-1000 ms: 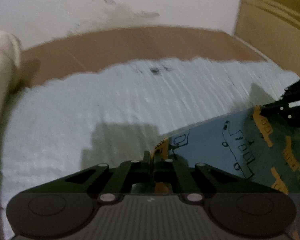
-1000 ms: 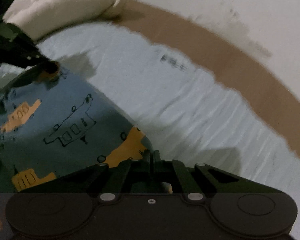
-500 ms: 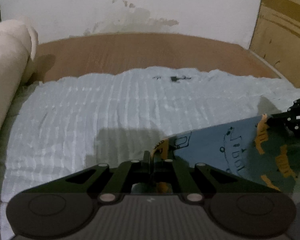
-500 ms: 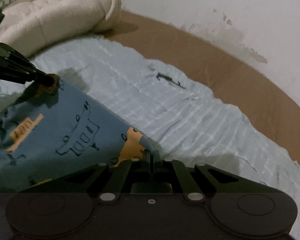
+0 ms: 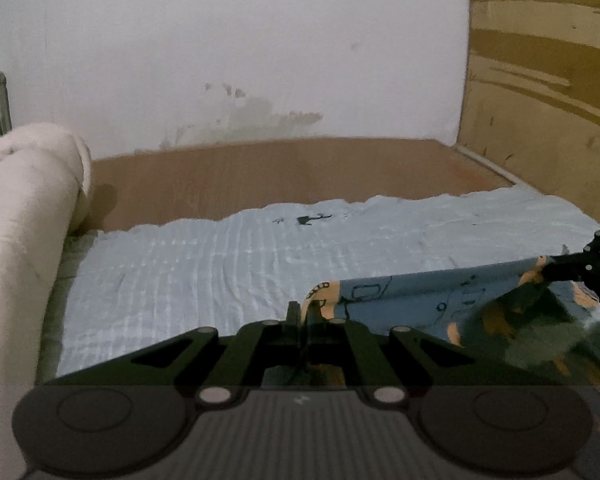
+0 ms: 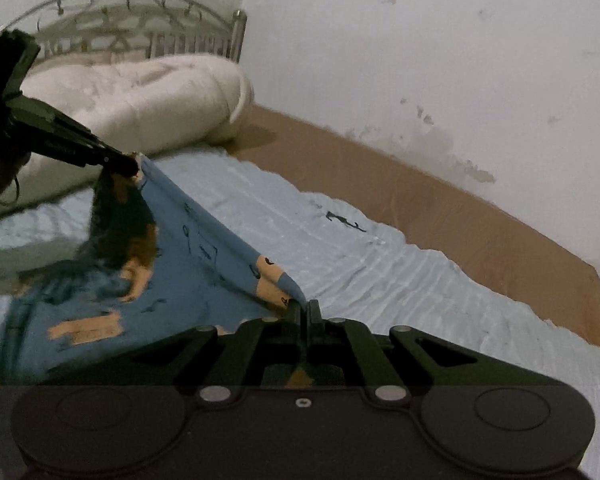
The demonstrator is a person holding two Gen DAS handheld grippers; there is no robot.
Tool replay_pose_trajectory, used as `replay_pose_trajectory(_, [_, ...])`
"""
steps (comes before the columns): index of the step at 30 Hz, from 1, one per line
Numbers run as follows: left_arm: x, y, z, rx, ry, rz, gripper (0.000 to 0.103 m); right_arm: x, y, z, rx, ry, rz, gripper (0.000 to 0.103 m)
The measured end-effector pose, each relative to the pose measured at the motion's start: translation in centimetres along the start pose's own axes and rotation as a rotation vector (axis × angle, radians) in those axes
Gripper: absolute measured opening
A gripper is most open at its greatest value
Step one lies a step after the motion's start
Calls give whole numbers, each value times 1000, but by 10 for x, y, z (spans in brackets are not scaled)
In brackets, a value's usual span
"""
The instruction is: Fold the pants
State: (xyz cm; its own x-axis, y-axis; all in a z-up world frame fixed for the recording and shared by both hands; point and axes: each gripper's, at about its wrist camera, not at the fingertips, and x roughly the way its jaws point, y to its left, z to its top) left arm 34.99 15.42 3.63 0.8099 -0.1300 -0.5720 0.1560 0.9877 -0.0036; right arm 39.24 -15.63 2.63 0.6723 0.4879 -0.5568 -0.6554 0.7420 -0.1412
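The pants (image 5: 440, 300) are blue with orange and dark vehicle prints. They hang stretched between my two grippers above a light blue sheet (image 5: 220, 268). My left gripper (image 5: 300, 312) is shut on one corner of the pants' edge. My right gripper (image 6: 303, 309) is shut on the other corner of the pants (image 6: 204, 264). The right gripper shows at the right edge of the left wrist view (image 5: 548, 267). The left gripper shows at the upper left of the right wrist view (image 6: 130, 166). The rest of the fabric sags below the held edge.
A rolled cream quilt (image 6: 148, 96) lies at the head of the bed, in front of a metal headboard (image 6: 140, 24). Bare brown board (image 5: 280, 176) runs along a white wall (image 5: 240, 48). A wooden panel (image 5: 540, 80) stands at the right.
Both grippers have risen and tilted up with the pants. The held edge is now pulled straighter between them, and more of the wall and headboard shows.
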Motion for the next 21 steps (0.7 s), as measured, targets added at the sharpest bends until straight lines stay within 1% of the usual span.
replay_pose_trajectory(3, [-26,-12,-17,10,-14,-11,2,-31,20,-18,30,-26,-17,1])
replay_pose_trajectory(6, [-46,-22,-35,-5,6,-32,2,-57,44,-38,48,-35,-37,1])
replay_pose_trajectory(9, [-61,-28,-55,-19,22,-36,2,-75,61,-56,110,-39,-31,1])
replay_pose_trajectory(11, [-68,-32,-70,-18,33,-24,2,-82,70,-67,134,-37,-29,1])
replay_pose_trajectory(14, [-72,-34,-92,-44,62,-24,2,-86,82,-81,158,-24,-36,1])
replay_pose_trajectory(18, [-76,-41,-118,-24,71,2,2,-89,99,-98,133,-5,-55,1])
replay_pose_trajectory(21, [-79,-46,-129,-19,66,18,2,-93,108,-106,115,5,-64,1])
